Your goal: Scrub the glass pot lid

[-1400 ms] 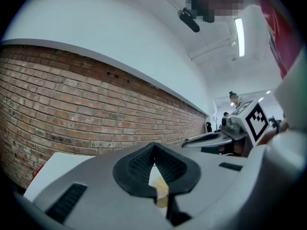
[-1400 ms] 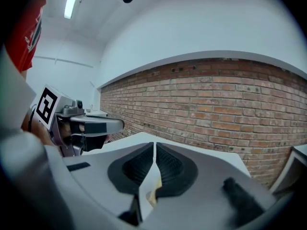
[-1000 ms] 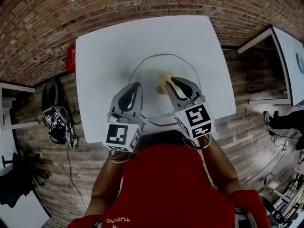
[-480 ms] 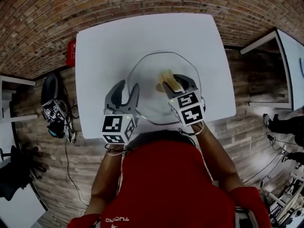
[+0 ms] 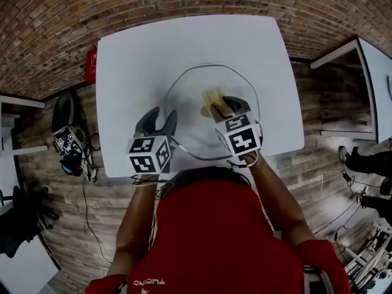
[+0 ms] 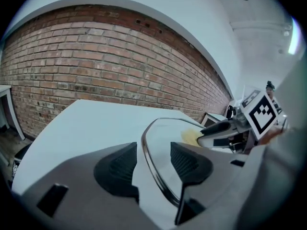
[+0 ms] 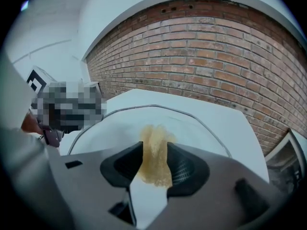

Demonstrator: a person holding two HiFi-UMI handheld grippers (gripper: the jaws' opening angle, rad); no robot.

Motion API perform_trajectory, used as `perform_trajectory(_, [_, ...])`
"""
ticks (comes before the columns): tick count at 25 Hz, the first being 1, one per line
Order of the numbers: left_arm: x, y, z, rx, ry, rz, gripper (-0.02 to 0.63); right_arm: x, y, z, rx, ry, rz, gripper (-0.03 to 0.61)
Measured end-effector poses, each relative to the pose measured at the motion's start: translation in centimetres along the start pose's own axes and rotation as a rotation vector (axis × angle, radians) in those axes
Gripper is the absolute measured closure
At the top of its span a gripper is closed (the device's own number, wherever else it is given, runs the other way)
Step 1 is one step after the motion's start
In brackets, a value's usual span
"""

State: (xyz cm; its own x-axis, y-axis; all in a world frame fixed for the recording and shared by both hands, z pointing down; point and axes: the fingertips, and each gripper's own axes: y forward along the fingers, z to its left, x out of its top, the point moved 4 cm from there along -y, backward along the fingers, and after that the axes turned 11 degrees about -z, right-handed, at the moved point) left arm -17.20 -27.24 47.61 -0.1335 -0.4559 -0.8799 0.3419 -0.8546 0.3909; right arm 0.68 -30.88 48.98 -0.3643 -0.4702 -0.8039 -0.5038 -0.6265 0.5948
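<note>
The left forearm and the right forearm both reach from 6 o'clock toward 12 o'clock, bare below red sleeves. The left claw points to 12 o'clock and slopes downward. Its jaws have just been opening and stand wide apart, with the lid rim between them, and the pads do not press on it. The right claw points to about 11 o'clock and slopes more steeply. Its jaws have just been opening too, and the sponge stands between them, not squeezed.

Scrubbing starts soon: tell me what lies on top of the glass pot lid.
A yellow sponge lies on the glass pot lid, between the right hand-held gripper's just-opened jaws. In the head view that gripper hides the sponge's near end.
</note>
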Motion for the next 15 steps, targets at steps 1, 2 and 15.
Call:
perform_trajectory(1, [-0.3,0.1,0.1,-0.002,-0.009,0.015,0.388,-0.1,0.1,0.1,-0.001,-0.002,0.002,0.41])
perform_trajectory(2, [-0.6,0.1,0.2,-0.005,-0.017,0.029,0.388,-0.2,0.1,0.2,-0.002,-0.005,0.005,0.416])
perform_trajectory(15, [-1.9,0.3,0.5,0.0,-0.043,0.072,0.491,-0.6,0.1,1.0,-0.021,-0.032,0.038,0.518])
